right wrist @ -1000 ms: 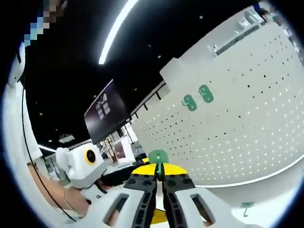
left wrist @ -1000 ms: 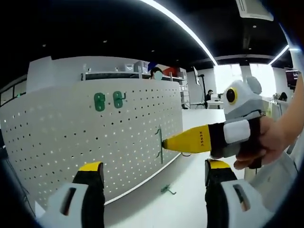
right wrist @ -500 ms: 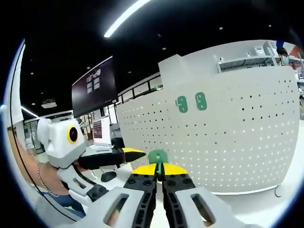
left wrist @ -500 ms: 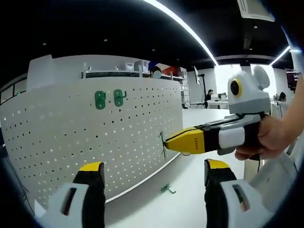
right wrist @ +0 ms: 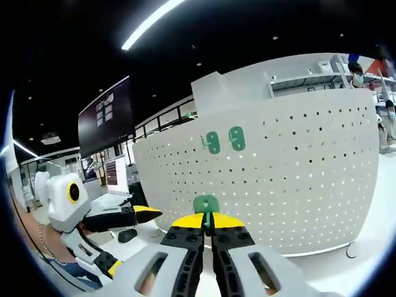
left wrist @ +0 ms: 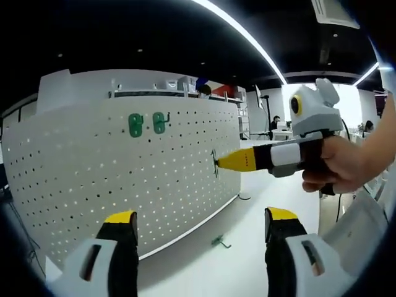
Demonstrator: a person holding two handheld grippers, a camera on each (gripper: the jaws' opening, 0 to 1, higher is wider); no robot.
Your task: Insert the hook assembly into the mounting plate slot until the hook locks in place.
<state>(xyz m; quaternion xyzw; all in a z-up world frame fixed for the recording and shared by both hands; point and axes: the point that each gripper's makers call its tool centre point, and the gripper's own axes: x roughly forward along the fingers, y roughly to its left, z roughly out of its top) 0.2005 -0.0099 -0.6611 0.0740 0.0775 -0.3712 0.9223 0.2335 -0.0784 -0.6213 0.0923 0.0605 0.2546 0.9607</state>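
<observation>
The small green metal hook with its flat plate sits at lower centre of the right gripper view, pinched in the closed jaws of the right gripper, near the white perforated pegboard panel. Two green hooks already hang at upper left of the left gripper view. Best to square the hook to a hole row, then press straight in; the left gripper stands open over the white surface, where a spare green hook lies.

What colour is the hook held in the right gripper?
Green. The hook shows best in the right gripper view, pinched in the right gripper.
</observation>
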